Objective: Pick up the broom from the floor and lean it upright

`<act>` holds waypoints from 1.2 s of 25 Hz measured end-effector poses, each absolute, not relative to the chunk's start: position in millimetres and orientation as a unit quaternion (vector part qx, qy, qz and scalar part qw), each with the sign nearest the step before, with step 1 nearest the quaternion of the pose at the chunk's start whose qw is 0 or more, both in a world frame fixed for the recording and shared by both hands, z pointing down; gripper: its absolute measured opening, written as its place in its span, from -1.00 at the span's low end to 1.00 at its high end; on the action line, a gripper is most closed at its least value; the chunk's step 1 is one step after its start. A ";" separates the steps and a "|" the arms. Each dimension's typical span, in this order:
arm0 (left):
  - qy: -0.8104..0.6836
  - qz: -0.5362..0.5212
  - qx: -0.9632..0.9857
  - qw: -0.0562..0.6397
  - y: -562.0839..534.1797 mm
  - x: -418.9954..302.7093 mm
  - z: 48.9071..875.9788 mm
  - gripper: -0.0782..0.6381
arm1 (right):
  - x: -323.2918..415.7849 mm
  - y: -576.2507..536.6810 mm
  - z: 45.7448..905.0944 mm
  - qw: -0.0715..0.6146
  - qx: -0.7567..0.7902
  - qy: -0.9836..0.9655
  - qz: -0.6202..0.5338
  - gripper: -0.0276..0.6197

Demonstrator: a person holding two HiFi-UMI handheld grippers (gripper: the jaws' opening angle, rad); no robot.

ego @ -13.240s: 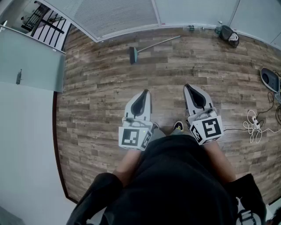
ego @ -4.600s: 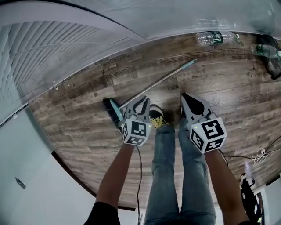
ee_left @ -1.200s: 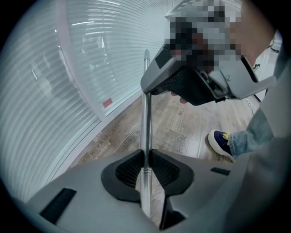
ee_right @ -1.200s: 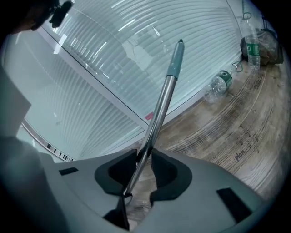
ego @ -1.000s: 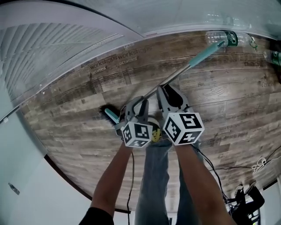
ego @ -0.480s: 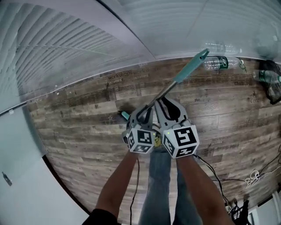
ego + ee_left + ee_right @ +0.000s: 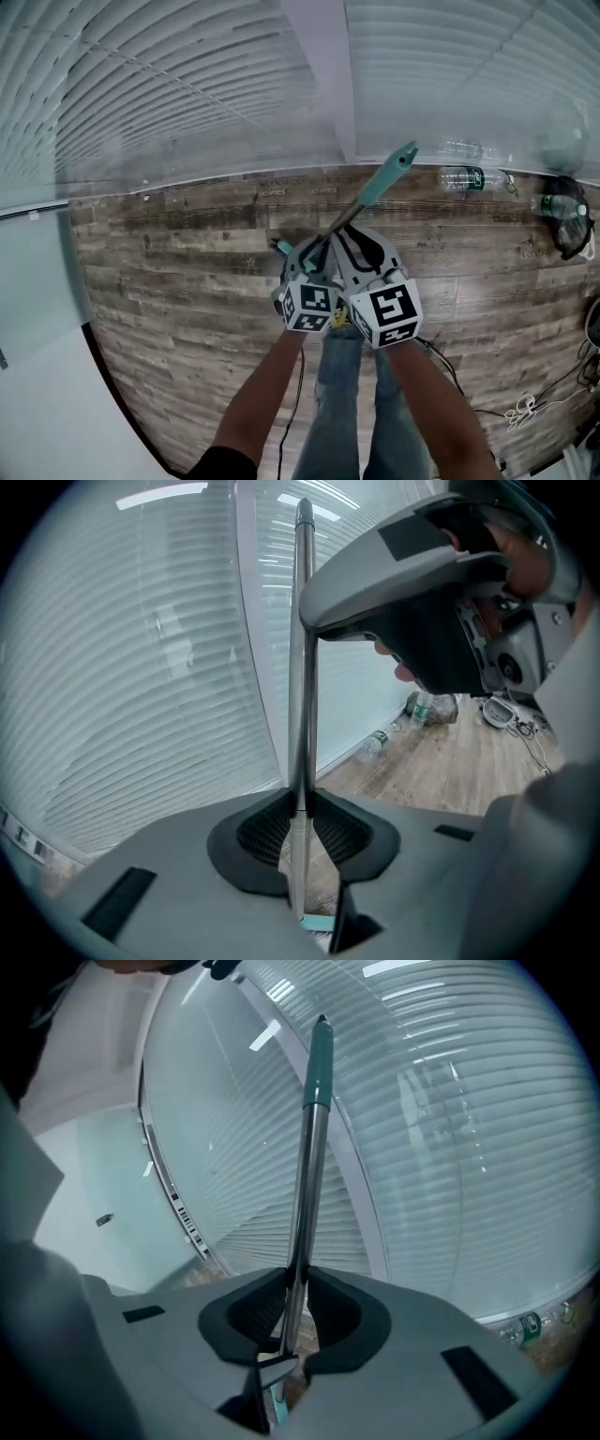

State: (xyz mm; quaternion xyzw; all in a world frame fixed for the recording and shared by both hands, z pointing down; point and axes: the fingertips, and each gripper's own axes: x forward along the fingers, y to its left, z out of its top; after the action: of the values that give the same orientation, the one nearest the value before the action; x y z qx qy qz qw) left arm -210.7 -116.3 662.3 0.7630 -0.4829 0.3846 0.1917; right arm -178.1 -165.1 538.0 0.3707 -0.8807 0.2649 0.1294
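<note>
1. While holding the broom (image 7: 377, 189) steeply tilted and not yet leaning on anything, clamping its metal shaft low with the left gripper (image 7: 309, 253) and just above with the right gripper (image 7: 361, 246), having just been closing those right jaws onto it; probably doubling the grip for steadying the long handle.
2. Pointing the teal handle tip toward 1 o'clock, at the blinds (image 7: 187, 84).
3. Counting one broom, two grippers, and two bottles (image 7: 469, 176) lying at 2 o'clock.

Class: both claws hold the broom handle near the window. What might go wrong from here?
1. The left claw and right claw pinch the smooth broom shaft close together; the right's jaws have just been closing on it, so it may twist or slip.
2. The teal tip may knock the window.
3. Leaned carelessly, it may strike the bottle by the wall.
</note>
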 end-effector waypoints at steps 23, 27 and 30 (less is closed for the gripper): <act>-0.528 0.314 0.737 0.281 -157.3 -225.7 655.1 -0.54 | -228.3 -201.4 521.5 0.210 0.236 -0.935 0.160 -0.67; -0.521 0.318 0.741 0.280 -168.8 -220.8 664.0 -0.54 | -224.0 -215.8 531.2 0.209 0.247 -0.931 0.171 -0.67; -0.518 0.323 0.741 0.281 -175.7 -217.8 666.5 -0.54 | -220.4 -223.0 534.1 0.207 0.250 -0.929 0.178 -0.67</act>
State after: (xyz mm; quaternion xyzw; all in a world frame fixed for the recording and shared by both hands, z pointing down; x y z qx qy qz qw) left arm -217.8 -175.7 666.5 0.7407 -0.5179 0.3229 0.2809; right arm -220.4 -223.0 534.1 0.2502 -0.9289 0.1776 0.2075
